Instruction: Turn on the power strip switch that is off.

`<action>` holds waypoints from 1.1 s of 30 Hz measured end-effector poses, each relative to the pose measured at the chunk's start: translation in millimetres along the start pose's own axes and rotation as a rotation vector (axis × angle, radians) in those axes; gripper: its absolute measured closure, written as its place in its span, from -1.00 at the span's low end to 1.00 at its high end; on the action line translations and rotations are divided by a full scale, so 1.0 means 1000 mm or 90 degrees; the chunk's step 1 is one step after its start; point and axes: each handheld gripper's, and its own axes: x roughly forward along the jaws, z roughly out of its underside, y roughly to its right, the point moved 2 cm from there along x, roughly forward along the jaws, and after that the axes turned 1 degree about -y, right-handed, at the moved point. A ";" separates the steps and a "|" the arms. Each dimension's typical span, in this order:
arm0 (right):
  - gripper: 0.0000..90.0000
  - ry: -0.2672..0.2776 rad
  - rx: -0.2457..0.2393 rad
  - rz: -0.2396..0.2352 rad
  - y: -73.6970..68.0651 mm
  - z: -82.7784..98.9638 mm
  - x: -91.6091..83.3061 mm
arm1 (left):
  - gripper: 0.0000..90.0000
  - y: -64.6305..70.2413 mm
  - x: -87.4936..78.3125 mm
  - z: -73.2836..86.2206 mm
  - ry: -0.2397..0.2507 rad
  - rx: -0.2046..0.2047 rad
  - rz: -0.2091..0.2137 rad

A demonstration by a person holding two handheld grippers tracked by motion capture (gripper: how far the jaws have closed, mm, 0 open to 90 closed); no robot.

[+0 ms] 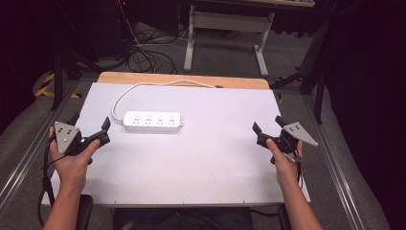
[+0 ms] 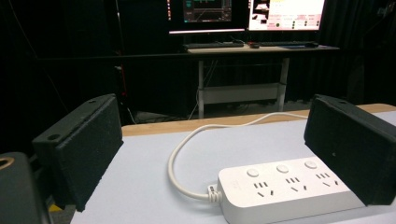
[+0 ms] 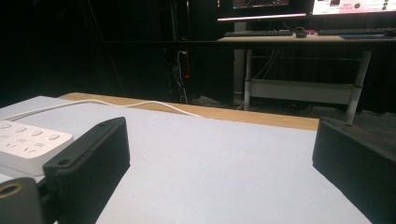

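Observation:
A white power strip (image 1: 152, 121) with several sockets lies on the white table top (image 1: 201, 158), left of centre toward the back. Its white cable (image 1: 143, 86) loops off the strip's left end and runs to the table's far edge. My left gripper (image 1: 91, 129) hovers at the table's left edge, open and empty, just left of the strip. From the left gripper view the strip (image 2: 285, 189) lies close ahead between the spread jaws. My right gripper (image 1: 267, 128) is held open and empty near the right edge; its view has the strip (image 3: 28, 144) far to the left.
A wooden strip (image 1: 182, 79) borders the table's far edge. Beyond it on the floor stand a white-legged desk (image 1: 225, 28) and tangled cables (image 1: 143, 52). Monitors and a keyboard sit on that desk (image 2: 261, 46). Metal rails run along both sides of the table.

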 end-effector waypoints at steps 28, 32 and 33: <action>-0.90 0.001 0.002 0.008 0.003 0.000 -0.001 | 0.11 -0.004 -0.001 -0.001 0.006 -0.010 0.001; -0.90 0.000 0.002 0.007 0.001 0.000 0.000 | 0.35 -0.006 -0.001 0.000 -0.001 -0.018 0.003; -0.90 0.000 0.002 0.007 0.001 0.000 0.000 | 0.35 -0.006 -0.001 0.000 -0.001 -0.016 0.001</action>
